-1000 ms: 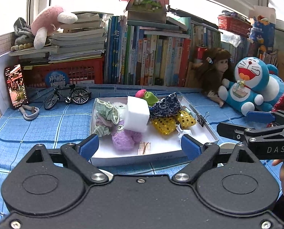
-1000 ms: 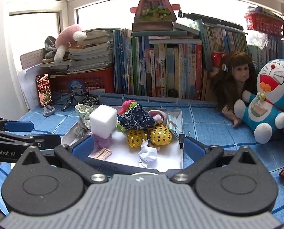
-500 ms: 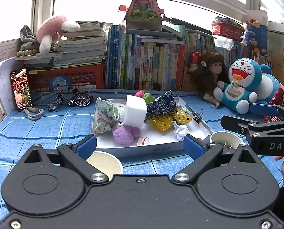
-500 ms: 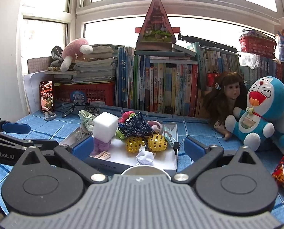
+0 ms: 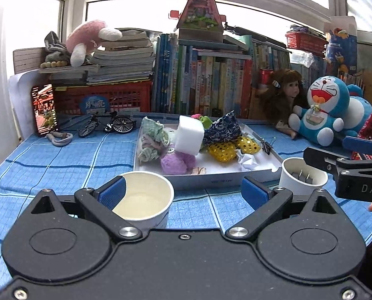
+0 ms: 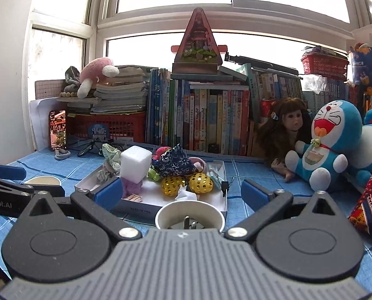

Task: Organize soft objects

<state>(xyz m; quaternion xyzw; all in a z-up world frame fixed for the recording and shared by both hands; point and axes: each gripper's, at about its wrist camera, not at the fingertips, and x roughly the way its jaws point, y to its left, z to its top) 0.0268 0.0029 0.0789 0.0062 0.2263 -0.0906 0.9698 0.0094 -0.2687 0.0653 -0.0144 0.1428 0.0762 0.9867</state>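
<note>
1. Soft objects lie heaped in a white tray [image 5: 226,178] on the blue checked cloth [image 5: 53,160], in the middle of the scene: a white foam cube [image 5: 189,135], a purple pom-pom [image 5: 174,163] under it, green-checked scrunchies [image 5: 152,140] to the left, a dark blue patterned pouch [image 5: 223,130] and two yellow sequinned pouches [image 5: 222,151] to the right, and a crumpled paper ball [image 5: 247,161] at the near right.
2. Left gripper [image 5: 183,192] is spread wide and holds nothing; an empty paper cup [image 5: 145,197] stands just near of the tray, beside its left finger.
3. Right gripper [image 6: 182,196] is likewise wide open and empty; a second paper cup [image 6: 189,216], with small metal clips inside, sits between its fingers, close to the tray's near edge.
4. Far behind the tray stand a row of books [image 6: 211,120], a doll [image 6: 286,135] and a blue cat plush [image 6: 328,142].
</note>
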